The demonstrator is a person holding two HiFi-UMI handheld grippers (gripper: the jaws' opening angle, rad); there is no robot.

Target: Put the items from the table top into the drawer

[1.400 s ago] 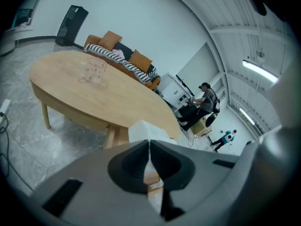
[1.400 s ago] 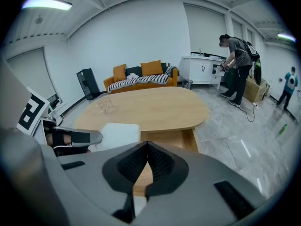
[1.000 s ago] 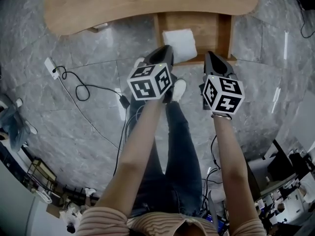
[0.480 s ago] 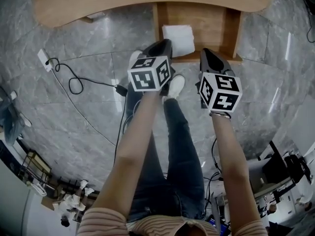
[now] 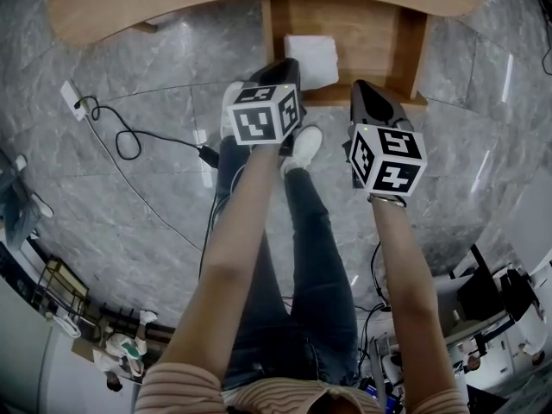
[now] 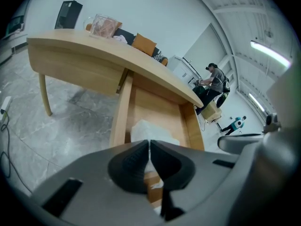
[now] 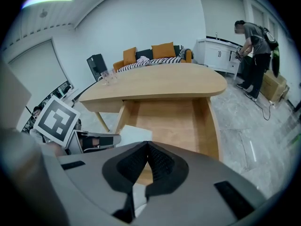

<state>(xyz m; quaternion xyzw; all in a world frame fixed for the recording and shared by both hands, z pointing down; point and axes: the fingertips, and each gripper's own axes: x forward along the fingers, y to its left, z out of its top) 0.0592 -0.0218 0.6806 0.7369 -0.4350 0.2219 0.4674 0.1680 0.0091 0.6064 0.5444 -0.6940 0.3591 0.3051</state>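
Observation:
The wooden drawer [image 5: 409, 48] stands pulled out from under the curved wooden table [image 5: 172, 7]. A white folded item [image 5: 312, 57] lies in its left half, also seen in the left gripper view [image 6: 143, 128] and the right gripper view [image 7: 126, 136]. My left gripper [image 5: 288, 64] hovers at the drawer's front edge just over the white item, jaws shut [image 6: 149, 144] on nothing. My right gripper [image 5: 361, 88] hangs beside it at the front edge, also shut [image 7: 146, 147] and empty. A clear container [image 6: 104, 25] and glassware [image 7: 109, 76] stand on the table top.
A cable and plug [image 5: 129, 141] lie on the grey marble floor left of me. My legs and white shoe [image 5: 307, 147] are below the drawer. A person [image 7: 253, 40] stands by cabinets at the right. A sofa with orange cushions [image 7: 162, 50] sits behind the table.
My left gripper has moved a little forward toward the drawer, over the white item. The right gripper has barely shifted. Both stay shut.

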